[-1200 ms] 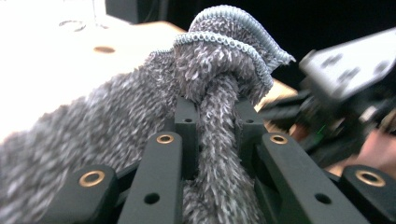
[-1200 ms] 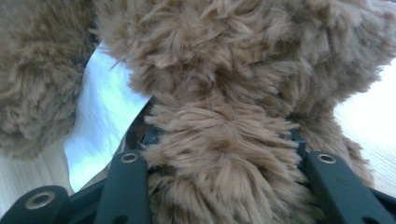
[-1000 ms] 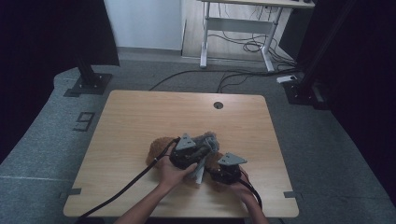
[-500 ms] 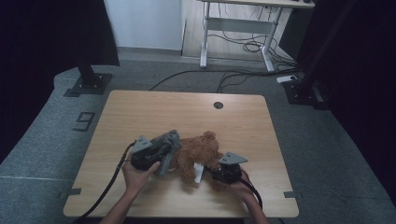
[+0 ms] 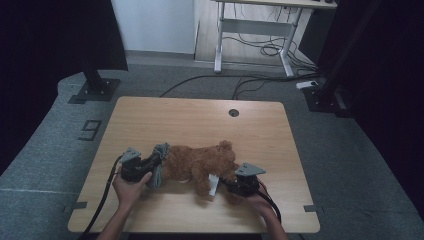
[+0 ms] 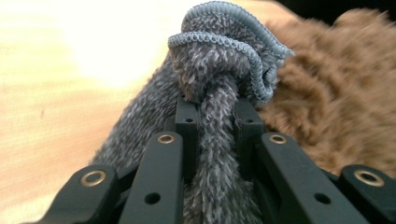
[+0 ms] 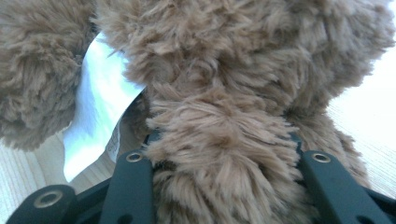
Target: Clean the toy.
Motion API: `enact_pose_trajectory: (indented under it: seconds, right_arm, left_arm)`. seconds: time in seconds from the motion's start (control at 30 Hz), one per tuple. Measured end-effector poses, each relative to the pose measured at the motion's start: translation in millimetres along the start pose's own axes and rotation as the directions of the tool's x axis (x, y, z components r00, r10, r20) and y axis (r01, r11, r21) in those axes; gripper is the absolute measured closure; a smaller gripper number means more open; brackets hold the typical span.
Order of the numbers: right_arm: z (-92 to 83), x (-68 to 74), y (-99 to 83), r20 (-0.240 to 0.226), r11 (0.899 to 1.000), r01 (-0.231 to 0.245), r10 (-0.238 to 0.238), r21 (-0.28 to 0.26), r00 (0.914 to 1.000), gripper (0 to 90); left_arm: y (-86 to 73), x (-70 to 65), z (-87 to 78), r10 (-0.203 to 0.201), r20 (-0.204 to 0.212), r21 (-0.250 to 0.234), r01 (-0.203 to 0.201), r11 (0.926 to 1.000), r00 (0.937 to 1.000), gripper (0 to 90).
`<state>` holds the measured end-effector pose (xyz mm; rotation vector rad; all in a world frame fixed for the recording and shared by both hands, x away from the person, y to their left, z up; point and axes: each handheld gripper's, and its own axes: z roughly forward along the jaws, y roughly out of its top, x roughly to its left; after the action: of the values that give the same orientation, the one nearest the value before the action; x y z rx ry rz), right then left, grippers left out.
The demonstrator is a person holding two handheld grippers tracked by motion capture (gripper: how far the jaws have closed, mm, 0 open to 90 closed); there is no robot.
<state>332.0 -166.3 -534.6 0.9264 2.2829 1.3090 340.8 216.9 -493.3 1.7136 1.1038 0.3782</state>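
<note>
Two hand-held grippers clamped on a plush bear and a grey cloth at the near edge of the worktop.

Nearest, the right hand-held gripper (image 5: pixel 231 186) has its jaws closed narrowly on a brown furry limb of the plush bear (image 5: pixel 200 164); a white label (image 7: pixel 98 112) hangs just beside the grip. The left hand-held gripper (image 5: pixel 150 165) has its jaws pinched tight on a bunched fold of the grey cloth (image 6: pixel 219 84), which lies against the bear's left end. The bear lies on its side on the wooden worktop (image 5: pixel 200 120), between the two grippers. Farther back, a round cable port (image 5: pixel 233 113) sits near the far edge. Beyond it, cables (image 5: pixel 260 50) lie on the floor.
</note>
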Motion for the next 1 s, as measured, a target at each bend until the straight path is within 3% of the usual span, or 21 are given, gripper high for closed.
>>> enact_pose_trajectory:
  seconds: [0.1, 0.2, 0.43, 0.53, 0.6, 0.67, 0.77, 0.9, 1.0]
  right_arm:
    - [-0.1, -0.1, -0.1, -0.002, 1.000, 0.001, -0.001, 0.000, 1.0000, 55.5]
    - [0.0, 0.4, -0.1, -0.001, 1.000, 0.001, -0.001, 0.000, 1.0000, 55.4]
    - [0.2, 0.0, -0.5, -0.004, 1.000, -0.004, 0.004, -0.004, 1.0000, 55.3]
    - [0.2, 0.3, -0.7, -0.006, 1.000, -0.009, 0.009, -0.005, 0.9999, 55.3]
    - [0.2, 0.1, -1.1, -0.007, 1.000, -0.011, 0.011, -0.004, 0.9999, 55.3]
    - [0.3, -0.3, -1.3, -0.009, 1.000, -0.013, 0.013, -0.004, 0.9999, 55.3]
    - [0.6, -0.6, -1.7, -0.008, 1.000, -0.015, 0.015, 0.000, 0.9998, 55.3]
    - [1.0, -0.4, -1.4, -0.014, 1.000, -0.014, 0.014, 0.000, 0.9998, 55.3]
    - [0.7, -0.7, -1.8, -0.016, 1.000, -0.020, 0.020, -0.001, 0.9997, 55.3]
  left_arm:
    - [17.2, -22.5, -4.0, 0.044, 0.057, -0.045, -0.041, 0.9981, 0.9974, 76.6]
    - [35.5, -54.8, 6.1, 0.108, 0.125, -0.058, -0.101, 0.9932, 0.9863, 76.5]
    - [50.1, -121.2, 63.7, 0.207, 0.222, 0.018, -0.216, 0.9761, 0.9527, 76.4]
    - [47.2, -140.1, 82.2, 0.223, 0.242, 0.038, -0.239, 0.9703, 0.9444, 76.2]
    - [43.5, -152.9, 93.8, 0.250, 0.239, 0.053, -0.270, 0.9615, 0.9384, 76.1]
    - [40.3, -158.3, 102.4, 0.256, 0.239, 0.072, -0.280, 0.9573, 0.9366, 76.1]
    - [37.6, -155.9, 107.0, 0.263, 0.232, 0.077, -0.287, 0.9547, 0.9365, 76.1]
    - [37.2, -150.4, 101.5, 0.289, 0.211, 0.079, -0.312, 0.9469, 0.9336, 76.4]
    - [36.8, -143.7, 93.6, 0.299, 0.181, 0.076, -0.316, 0.9457, 0.9371, 76.4]
